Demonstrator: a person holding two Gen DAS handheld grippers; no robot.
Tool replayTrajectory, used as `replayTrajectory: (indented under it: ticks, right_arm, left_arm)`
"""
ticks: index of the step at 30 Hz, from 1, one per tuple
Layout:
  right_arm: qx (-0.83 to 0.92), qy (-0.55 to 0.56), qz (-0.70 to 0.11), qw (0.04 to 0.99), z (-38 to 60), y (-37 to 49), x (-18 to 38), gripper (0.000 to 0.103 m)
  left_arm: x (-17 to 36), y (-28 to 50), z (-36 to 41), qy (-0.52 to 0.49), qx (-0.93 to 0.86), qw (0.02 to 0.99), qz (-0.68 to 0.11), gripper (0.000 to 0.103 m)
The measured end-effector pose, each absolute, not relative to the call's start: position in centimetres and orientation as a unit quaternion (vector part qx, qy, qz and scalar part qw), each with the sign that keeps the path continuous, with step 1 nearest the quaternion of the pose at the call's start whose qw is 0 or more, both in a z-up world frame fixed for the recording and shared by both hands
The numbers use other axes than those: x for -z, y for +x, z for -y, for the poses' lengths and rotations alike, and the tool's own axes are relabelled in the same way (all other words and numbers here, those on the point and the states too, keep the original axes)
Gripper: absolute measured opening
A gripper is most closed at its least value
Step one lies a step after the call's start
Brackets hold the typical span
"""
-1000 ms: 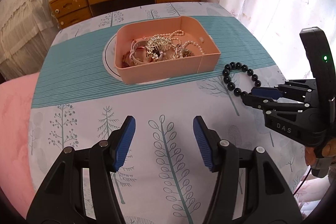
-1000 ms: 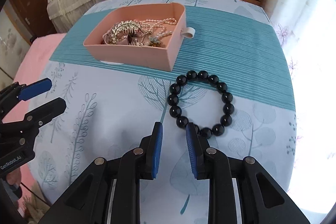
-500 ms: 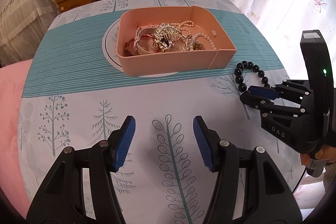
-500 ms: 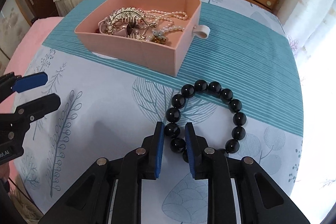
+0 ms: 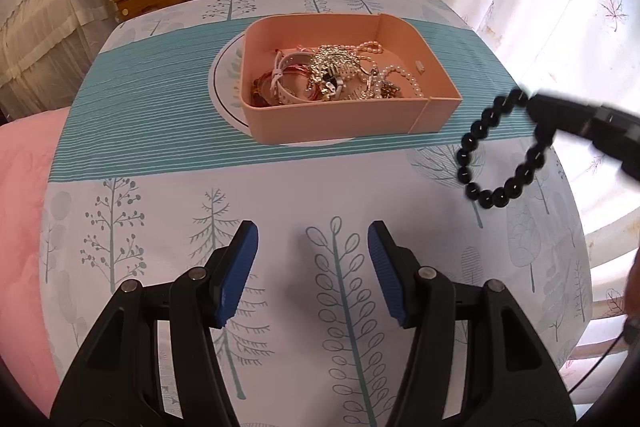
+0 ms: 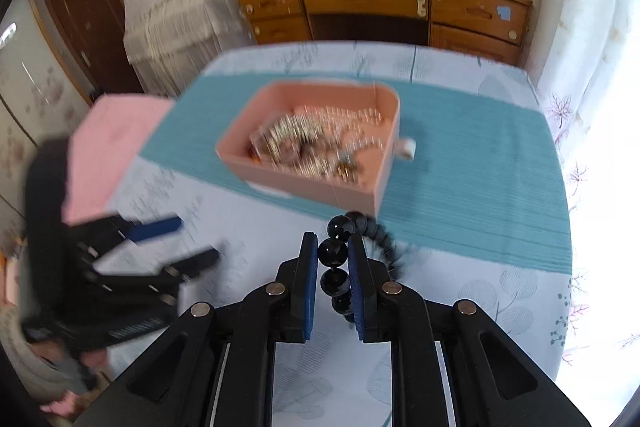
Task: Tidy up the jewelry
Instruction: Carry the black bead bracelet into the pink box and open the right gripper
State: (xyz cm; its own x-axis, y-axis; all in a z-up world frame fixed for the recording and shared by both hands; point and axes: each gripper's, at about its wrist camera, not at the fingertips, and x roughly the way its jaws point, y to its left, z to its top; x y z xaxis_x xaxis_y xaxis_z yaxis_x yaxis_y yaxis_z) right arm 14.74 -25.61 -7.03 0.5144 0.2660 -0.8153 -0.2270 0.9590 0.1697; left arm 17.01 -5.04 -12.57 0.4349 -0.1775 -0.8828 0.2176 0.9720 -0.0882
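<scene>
Tablecloth [image 5: 168, 211] printed with trees is carrying our pink rectangular plastic tray [image 5: 344, 125] of tangled pearl and metal jewellery. Our left gripper [image 5: 308, 269] is hovering wide open, gripping nothing. Our right gripper [image 6: 332, 255] is pinching the black round-bead bracelet [image 5: 500, 155], dangling near the tray's right corner.

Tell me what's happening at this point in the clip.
A person with a claw in each hand is tidying jewelry on a table. The right claw is shut on the black bead bracelet, which dangles in the air short of the pink tray. The tray already holds a tangle of pearls, chains and bands. The left claw hovers open and empty over the tree-print tablecloth, nearer the person than the tray.
</scene>
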Motion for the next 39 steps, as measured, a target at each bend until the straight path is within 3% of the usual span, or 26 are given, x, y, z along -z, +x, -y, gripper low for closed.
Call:
replayTrajectory:
  ticks: [8, 13, 26, 35, 39]
  right_arm:
    - [-0.151, 0.063, -0.405, 0.899, 25.5, 17.4, -0.2, 0.014]
    - [-0.137, 0.058, -0.402, 0.903, 24.7, 21.2, -1.3, 0.014]
    - [-0.087, 0.039, -0.422, 0.902, 22.8, 29.1, 3.5, 0.014]
    - [-0.104, 0.047, -0.482, 0.869, 20.1, 32.7, 9.1, 0.015]
    - [-0.134, 0.064, -0.486, 0.861, 18.5, 32.2, 9.7, 0.023]
  left_arm:
    - [11.8, 17.2, 2.9, 0.003, 0.099, 0.852, -0.514, 0.054]
    - [12.0, 16.9, 2.2, 0.000, 0.097, 0.848, -0.520, 0.054]
    - [12.5, 18.0, -0.2, -0.008, 0.072, 0.848, -0.524, 0.054]
    - [12.3, 18.2, -0.7, -0.009, 0.067, 0.850, -0.522, 0.054]
    - [11.9, 18.0, -0.8, -0.010, 0.064, 0.852, -0.519, 0.054]
